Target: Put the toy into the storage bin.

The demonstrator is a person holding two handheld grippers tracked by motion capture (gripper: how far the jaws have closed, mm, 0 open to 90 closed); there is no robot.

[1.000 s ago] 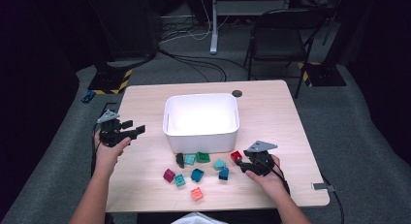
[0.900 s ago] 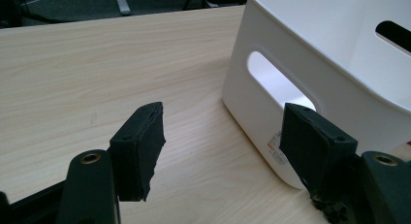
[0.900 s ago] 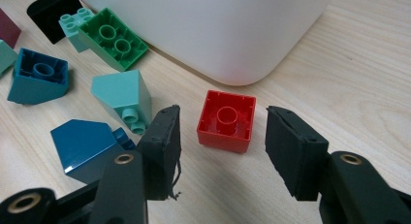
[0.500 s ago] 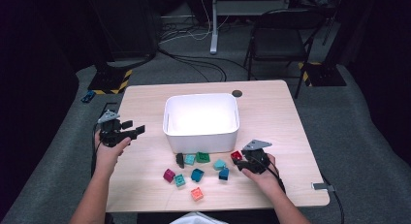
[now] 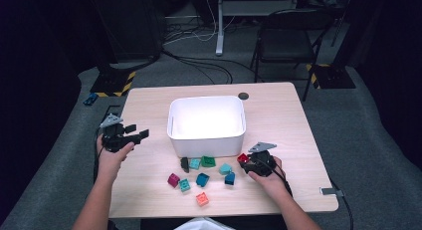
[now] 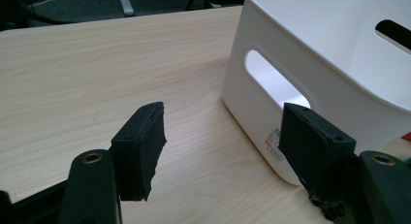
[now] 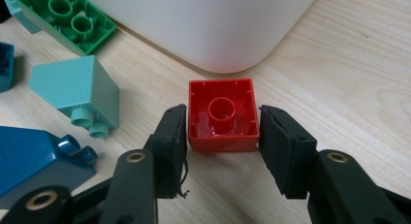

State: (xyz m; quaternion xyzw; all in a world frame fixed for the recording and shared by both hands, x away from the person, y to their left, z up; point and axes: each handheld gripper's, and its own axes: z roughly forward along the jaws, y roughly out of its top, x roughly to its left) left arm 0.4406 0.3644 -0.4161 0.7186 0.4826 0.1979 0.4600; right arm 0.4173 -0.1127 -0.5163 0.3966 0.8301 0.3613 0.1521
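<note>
A red block (image 7: pixel 222 117) lies upside down on the wooden table (image 5: pixel 278 120), just off the near right corner of the white bin (image 5: pixel 206 140). My right gripper (image 7: pixel 223 112) has just been closing, and its pads now sit against the red block's two sides. In the high view the right gripper (image 5: pixel 250 163) is low at the red block (image 5: pixel 242 158). My left gripper (image 5: pixel 138 131) hovers open left of the bin with nothing between its jaws. In the left gripper view the gripper (image 6: pixel 223 112) faces the white bin's (image 6: pixel 339 64) handle side.
Several loose blocks lie in front of the bin: green (image 5: pixel 208 161), light teal (image 5: pixel 225 169), blue (image 5: pixel 230 178), black (image 5: pixel 184 164), magenta (image 5: pixel 173 179), orange (image 5: pixel 202 198). Left of the red block sit the green block (image 7: pixel 72 20) and the light teal block (image 7: pixel 77 88). A chair (image 5: pixel 288 41) stands beyond the table.
The right hand has edged slightly left toward the red block, which now sits at its gripper's tip. The left hand has stayed put.
</note>
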